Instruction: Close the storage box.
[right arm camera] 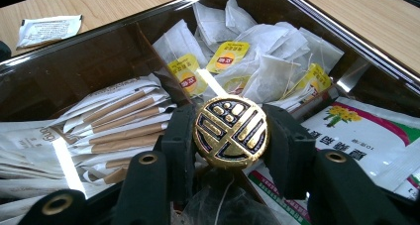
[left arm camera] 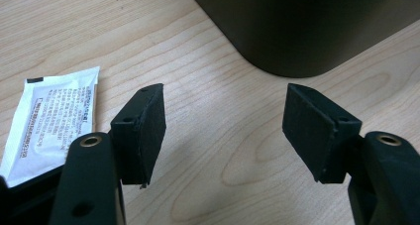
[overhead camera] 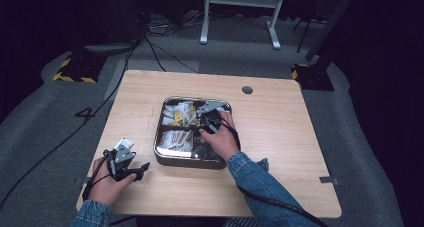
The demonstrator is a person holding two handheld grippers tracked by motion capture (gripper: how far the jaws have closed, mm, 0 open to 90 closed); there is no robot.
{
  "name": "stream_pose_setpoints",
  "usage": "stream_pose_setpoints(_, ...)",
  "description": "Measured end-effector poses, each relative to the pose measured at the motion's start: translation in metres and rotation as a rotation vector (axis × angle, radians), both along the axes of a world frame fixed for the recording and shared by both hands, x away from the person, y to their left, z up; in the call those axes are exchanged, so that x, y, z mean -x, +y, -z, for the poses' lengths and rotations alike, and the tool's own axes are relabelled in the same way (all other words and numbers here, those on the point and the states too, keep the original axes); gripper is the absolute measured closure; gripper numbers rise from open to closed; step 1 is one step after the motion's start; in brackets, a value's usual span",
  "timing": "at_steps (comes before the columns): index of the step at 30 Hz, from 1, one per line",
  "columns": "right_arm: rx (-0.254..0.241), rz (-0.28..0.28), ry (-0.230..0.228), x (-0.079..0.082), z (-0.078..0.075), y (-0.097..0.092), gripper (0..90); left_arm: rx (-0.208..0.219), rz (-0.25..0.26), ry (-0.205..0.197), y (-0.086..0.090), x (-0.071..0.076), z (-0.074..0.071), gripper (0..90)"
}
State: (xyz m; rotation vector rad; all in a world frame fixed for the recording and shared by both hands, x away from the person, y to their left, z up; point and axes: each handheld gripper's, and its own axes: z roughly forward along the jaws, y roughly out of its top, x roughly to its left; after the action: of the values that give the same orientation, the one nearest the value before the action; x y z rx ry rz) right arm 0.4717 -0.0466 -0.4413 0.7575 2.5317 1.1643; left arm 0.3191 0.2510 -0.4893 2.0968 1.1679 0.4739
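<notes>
While my right gripper (right arm camera: pixel 230 136) pinched the gold-and-black round piece (right arm camera: pixel 231 131) over the sorting tray (overhead camera: pixel 165 159), my left gripper (left arm camera: pixel 223 131), jaws spread and empty, waited at the tray's eight o'clock beside one white sachet (left arm camera: pixel 49 121), so I judged most sorting remained.

From the high view I can't make out what my right gripper (overhead camera: pixel 206 118) holds over the tray (overhead camera: pixel 165 159); hand and gripper cover it. In the right gripper view the round gold disc (right arm camera: pixel 231 131) hides what lies under it, and the packets' print is too small to read. The left gripper view cuts off the white sachet (left arm camera: pixel 52 118) at its left edge.
</notes>
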Motion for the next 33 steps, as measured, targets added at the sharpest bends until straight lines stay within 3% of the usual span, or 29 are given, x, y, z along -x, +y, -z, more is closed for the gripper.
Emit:
stream_pose_setpoints(15, 0.007, -0.002, 0.0, 0.0, 0.0, 0.0, 58.5, 0.001, -0.003, 0.002, 0.002, 0.001, 0.0, 34.0)
stream_pose_setpoints(21, -0.03, -0.004, 0.007, -0.002, -0.001, -0.001, 47.0, 0.003, -0.004, 0.001, 0.003, 0.001, 0.0, 34.0)
stream_pose_setpoints(26, -0.059, 0.013, -0.007, -0.002, -0.009, -0.008, 41.9, 0.006, -0.011, -0.001, 0.004, 0.002, -0.001, 34.0)
stream_pose_setpoints(33, -0.057, 0.028, -0.022, -0.001, -0.024, -0.022, 40.7, 0.003, -0.022, -0.004, 0.008, 0.006, -0.002, 34.0)
